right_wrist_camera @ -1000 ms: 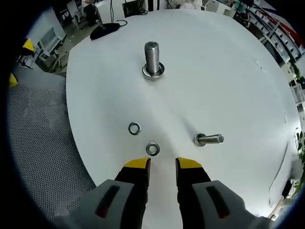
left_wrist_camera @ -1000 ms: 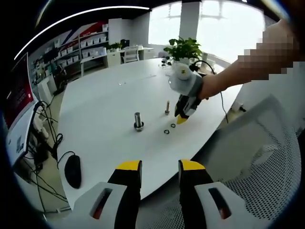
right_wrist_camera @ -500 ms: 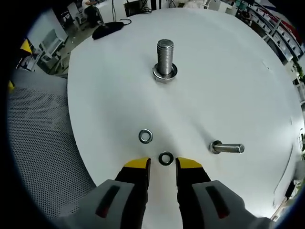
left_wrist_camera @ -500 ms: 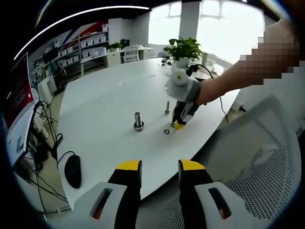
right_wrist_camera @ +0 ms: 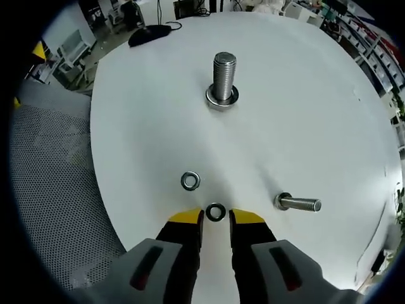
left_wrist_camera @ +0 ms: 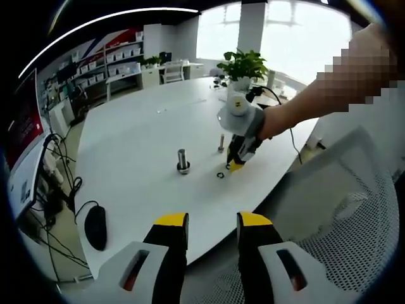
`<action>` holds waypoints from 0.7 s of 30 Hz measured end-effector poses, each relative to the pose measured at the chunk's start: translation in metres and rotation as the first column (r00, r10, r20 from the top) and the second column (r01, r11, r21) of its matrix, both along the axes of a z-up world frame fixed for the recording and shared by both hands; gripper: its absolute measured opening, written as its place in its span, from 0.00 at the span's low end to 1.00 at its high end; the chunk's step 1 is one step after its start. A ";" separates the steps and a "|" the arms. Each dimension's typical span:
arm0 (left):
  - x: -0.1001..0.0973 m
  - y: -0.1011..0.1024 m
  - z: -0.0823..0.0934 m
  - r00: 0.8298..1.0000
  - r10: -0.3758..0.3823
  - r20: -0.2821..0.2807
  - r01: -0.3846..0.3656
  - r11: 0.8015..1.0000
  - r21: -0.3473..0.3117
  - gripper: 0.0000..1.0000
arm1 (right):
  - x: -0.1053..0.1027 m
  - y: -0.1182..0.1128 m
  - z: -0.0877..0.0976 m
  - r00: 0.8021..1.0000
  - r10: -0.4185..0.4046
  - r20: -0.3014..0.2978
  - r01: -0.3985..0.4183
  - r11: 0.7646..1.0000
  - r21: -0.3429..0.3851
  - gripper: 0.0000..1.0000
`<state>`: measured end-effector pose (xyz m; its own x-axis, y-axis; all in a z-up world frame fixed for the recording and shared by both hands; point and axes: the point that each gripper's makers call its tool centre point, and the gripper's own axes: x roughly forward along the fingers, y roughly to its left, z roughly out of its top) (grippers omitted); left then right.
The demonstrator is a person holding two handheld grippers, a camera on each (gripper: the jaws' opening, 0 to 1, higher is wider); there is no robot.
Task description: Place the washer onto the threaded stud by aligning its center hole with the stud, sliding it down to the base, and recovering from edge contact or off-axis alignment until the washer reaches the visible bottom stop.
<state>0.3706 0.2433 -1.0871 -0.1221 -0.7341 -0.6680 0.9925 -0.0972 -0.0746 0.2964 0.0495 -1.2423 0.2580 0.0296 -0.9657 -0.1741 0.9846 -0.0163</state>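
On the white table (right_wrist_camera: 304, 114) a thick threaded stud (right_wrist_camera: 224, 77) stands upright on its wide base. A thinner stud (right_wrist_camera: 297, 204) stands to the right. Two washers lie flat near the table edge: one washer (right_wrist_camera: 215, 212) lies right between the yellow tips of my right gripper (right_wrist_camera: 216, 217), whose jaws are open and close to its sides; the second washer (right_wrist_camera: 190, 181) lies just ahead to the left. In the left gripper view the right gripper (left_wrist_camera: 235, 166) points down at the table beside the thick stud (left_wrist_camera: 182, 160). My left gripper (left_wrist_camera: 212, 221) is open, off the table, holding nothing.
A black mouse (left_wrist_camera: 97, 227) lies near the table's edge with cables (left_wrist_camera: 54, 190) hanging beside it. A mesh chair (left_wrist_camera: 354, 215) stands by the near edge. A potted plant (left_wrist_camera: 242, 65) sits at the table's far side. A person's arm (left_wrist_camera: 304, 104) holds the right gripper.
My right gripper has come down and forward, so the near washer now lies between its tips, and its jaws have narrowed slightly. The left gripper has stayed still.
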 end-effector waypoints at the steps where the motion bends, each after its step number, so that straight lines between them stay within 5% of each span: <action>1: 0.000 0.000 0.000 1.000 0.000 -0.001 0.000 1.000 0.000 0.29 | 0.001 0.000 0.000 1.000 0.004 0.000 -0.004 1.000 -0.001 0.19; 21: -0.001 0.000 -0.002 1.000 -0.002 -0.002 0.002 1.000 0.005 0.28 | -0.012 -0.013 -0.001 0.998 0.014 -0.055 -0.016 0.999 -0.035 0.17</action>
<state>0.3700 0.2434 -1.0887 -0.1251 -0.7302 -0.6717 0.9921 -0.0988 -0.0774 0.2846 0.0367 -1.2429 0.2046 -0.0010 -0.9788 -0.1900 0.9809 -0.0407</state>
